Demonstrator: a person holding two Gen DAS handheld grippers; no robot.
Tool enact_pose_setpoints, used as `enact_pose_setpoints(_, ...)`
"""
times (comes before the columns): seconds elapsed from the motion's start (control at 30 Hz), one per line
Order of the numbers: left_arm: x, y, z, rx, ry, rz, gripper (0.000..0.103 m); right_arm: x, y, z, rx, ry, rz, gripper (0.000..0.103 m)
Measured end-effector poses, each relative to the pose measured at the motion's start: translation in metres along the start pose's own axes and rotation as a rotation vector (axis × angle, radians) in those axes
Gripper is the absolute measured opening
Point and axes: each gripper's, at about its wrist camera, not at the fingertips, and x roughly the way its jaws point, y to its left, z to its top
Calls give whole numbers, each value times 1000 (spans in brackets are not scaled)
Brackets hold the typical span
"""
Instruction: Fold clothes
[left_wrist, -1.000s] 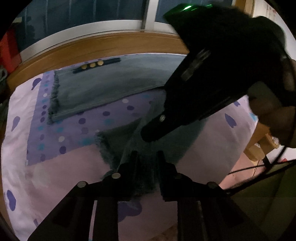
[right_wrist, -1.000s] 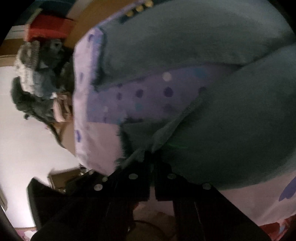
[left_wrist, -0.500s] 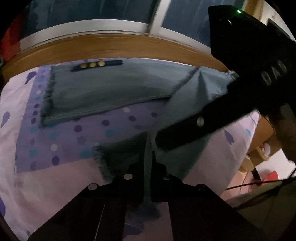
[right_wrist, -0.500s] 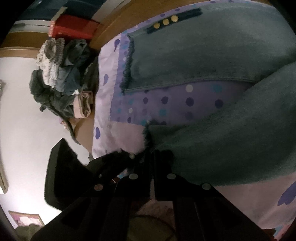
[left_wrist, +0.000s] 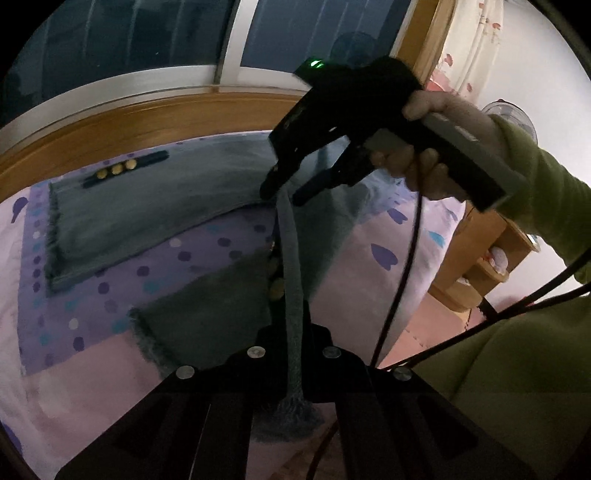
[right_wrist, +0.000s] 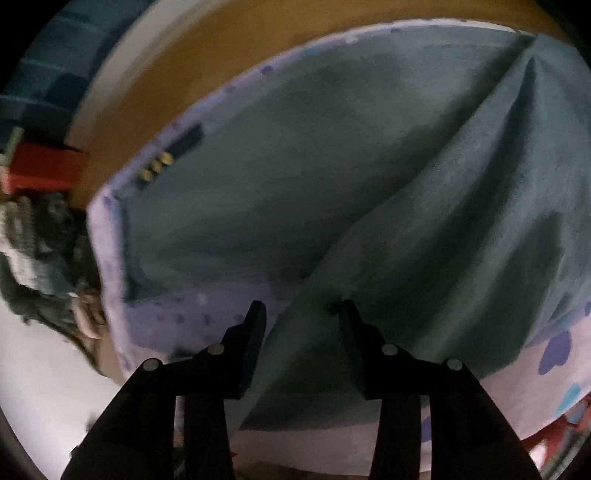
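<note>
A blue-grey garment (left_wrist: 155, 206) with gold buttons (left_wrist: 117, 169) and a fringed hem lies spread on a lilac and pink dotted bedsheet (left_wrist: 92, 373). My left gripper (left_wrist: 291, 326) is shut on the garment's fringed edge, and a taut ridge of cloth (left_wrist: 290, 266) runs up from it. That ridge passes between the jaws of my right gripper (left_wrist: 283, 195), held by a hand in a green sleeve. In the right wrist view my right gripper (right_wrist: 301, 314) is opening. The garment's fold (right_wrist: 303, 362) lies between its fingers, and the pads do not press on it.
A wooden bed frame (left_wrist: 110, 122) and a dark window (left_wrist: 129, 40) lie beyond the bed. A pile of clothes (right_wrist: 33, 251) and a red box (right_wrist: 40, 166) sit off the bed's end. A wooden shelf unit (left_wrist: 480, 266) stands at right. A black cable (left_wrist: 399, 288) hangs from the right gripper.
My right gripper has let go of the hem, opened, and moved away along the cloth towards the garment's middle. My left gripper closed on the hem and lifted it, pulling a ridge taut.
</note>
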Motion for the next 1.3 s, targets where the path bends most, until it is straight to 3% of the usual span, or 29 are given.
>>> enact_pose_setpoints(0.03, 0, 2, 0, -8, -1, -1, 2, 4, -1, 1, 2, 10, -16, 40)
enact_pose_setpoints(0.1, -2, 10, 1, -47, -12, 1, 2, 6, -4, -1, 16, 9, -14, 7)
enact_pose_setpoints(0.17, -9, 23, 3, -115, -44, -16, 2, 0, -6, -6, 18, -24, 8, 3)
enact_pose_setpoints(0.27, -22, 51, 13, -233, -115, -46, 2, -31, 11, -17, -100, -151, 14, 3)
enact_pose_setpoints(0.37, -39, 80, 36, -313, -214, -61, 2, -70, 53, -17, -285, -330, -23, 3)
enact_pose_setpoints(0.47, -48, 107, 68, -312, -278, -1, 2, -94, 81, 3, -380, -441, -2, 3)
enact_pose_setpoints(0.57, -40, 133, 95, -289, -272, 62, 2, -81, 97, 44, -391, -426, 13, 3)
enact_pose_setpoints(0.7, 8, 181, 115, -323, -132, 124, 2, -24, 94, 96, -351, -295, 19, 4)
enact_pose_setpoints(0.77, 31, 200, 119, -346, -78, 163, 2, 1, 91, 106, -349, -252, 5, 4)
enact_pose_setpoints(0.93, 58, 220, 124, -356, -47, 214, 2, 31, 85, 118, -332, -248, -17, 5)
enact_pose_setpoints(1.1, 74, 245, 120, -434, -8, 220, 14, 29, 68, 122, -237, -240, 100, 11)
enact_pose_setpoints(1.2, 77, 258, 113, -495, -27, 173, 15, 7, 62, 111, -199, -301, 175, 17)
enact_pose_setpoints(1.3, 67, 265, 107, -543, -41, 176, 15, -21, 57, 88, -198, -396, 204, 31)
